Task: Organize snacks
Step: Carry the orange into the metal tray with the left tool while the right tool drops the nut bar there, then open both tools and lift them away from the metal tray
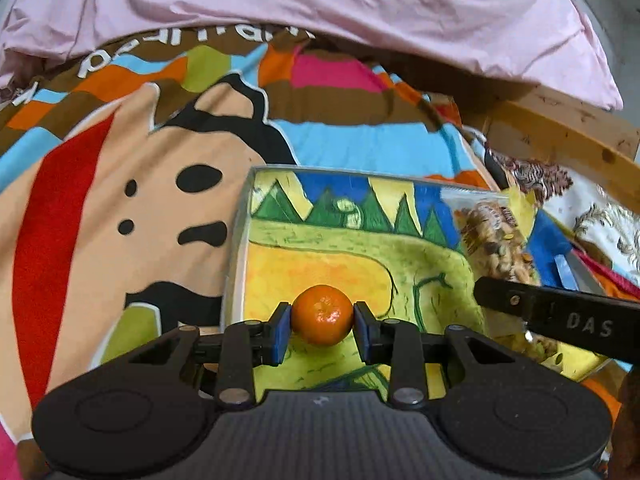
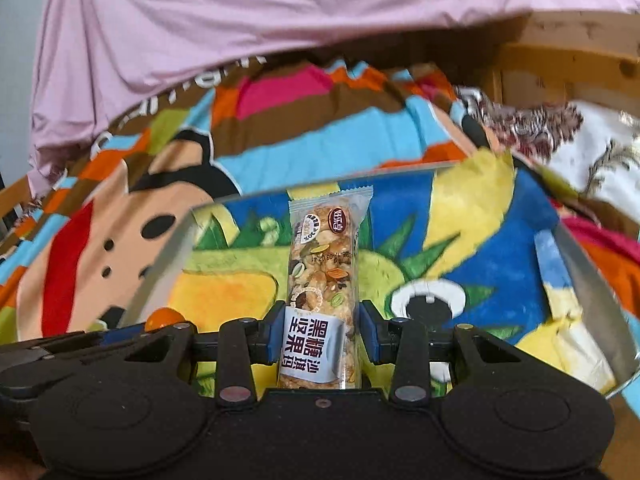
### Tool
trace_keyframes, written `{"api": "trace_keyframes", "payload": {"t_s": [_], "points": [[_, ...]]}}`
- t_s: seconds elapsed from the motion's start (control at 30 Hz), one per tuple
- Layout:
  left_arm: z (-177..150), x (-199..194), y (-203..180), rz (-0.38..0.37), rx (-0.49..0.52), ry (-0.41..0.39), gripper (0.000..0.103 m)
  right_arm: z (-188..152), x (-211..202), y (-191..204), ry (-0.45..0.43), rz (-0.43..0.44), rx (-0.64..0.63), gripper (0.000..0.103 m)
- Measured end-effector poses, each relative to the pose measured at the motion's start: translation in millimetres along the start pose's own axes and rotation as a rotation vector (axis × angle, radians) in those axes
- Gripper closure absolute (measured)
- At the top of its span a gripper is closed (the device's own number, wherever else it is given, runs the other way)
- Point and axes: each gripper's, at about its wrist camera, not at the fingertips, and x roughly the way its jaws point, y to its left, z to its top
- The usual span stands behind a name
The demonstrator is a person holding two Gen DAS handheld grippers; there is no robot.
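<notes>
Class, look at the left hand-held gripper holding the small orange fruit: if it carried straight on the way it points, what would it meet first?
Most likely the painted floor of the shallow metal-rimmed tray, since the left hand-held gripper angles down over it with the round orange mandarin. Depth is unclear.

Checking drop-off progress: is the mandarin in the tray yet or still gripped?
Still gripped. The left gripper has both blue pads against the mandarin, over the tray.

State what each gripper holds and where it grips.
Left gripper: tangerine, pads on its opposite sides. Right gripper: nut bar, clamped across its labelled near end.
</notes>
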Motion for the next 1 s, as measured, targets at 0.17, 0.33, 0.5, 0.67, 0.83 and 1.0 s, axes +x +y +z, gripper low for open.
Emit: {"api": "trace_keyframes", "payload": {"t_s": [0.17, 0.33, 0.5, 0.67, 0.83, 1.0], "points": [[-1.0, 2.7, 4.8, -0.031, -0.050, 0.013, 0.066, -2.5, 7.1, -3.1, 0.050, 0.006, 0.027, 0.062], [-0.4, 3.7, 13.3, -0.048, -0.108, 0.037, 0.054, 2.7, -2.1, -8.2, 0.038, 0.011, 0.048, 0.055], [2.0, -8.9, 13.8, -0.037, -0.124, 0.021, 0.038, 13.8, -27.4, -10.0, -0.007, 0.006, 0.039, 0.042], [7.3, -44.7, 8.9, 0.036, -0.112, -0.080, 0.018, 20.7, -69.4, -6.1, -0.099, 0.000, -0.022, 0.021], [15.5, -88.4, 4.6, 0.068, -0.097, -0.162, 0.008, 18.9, -120.8, 0.9, -0.223, 0.005, -0.072, 0.001], [16.1, -136.2, 0.6, 0.099, -0.078, -0.240, 0.001, 9.1, -167.7, 8.8, -0.347, 0.010, -0.124, 0.001]]}}
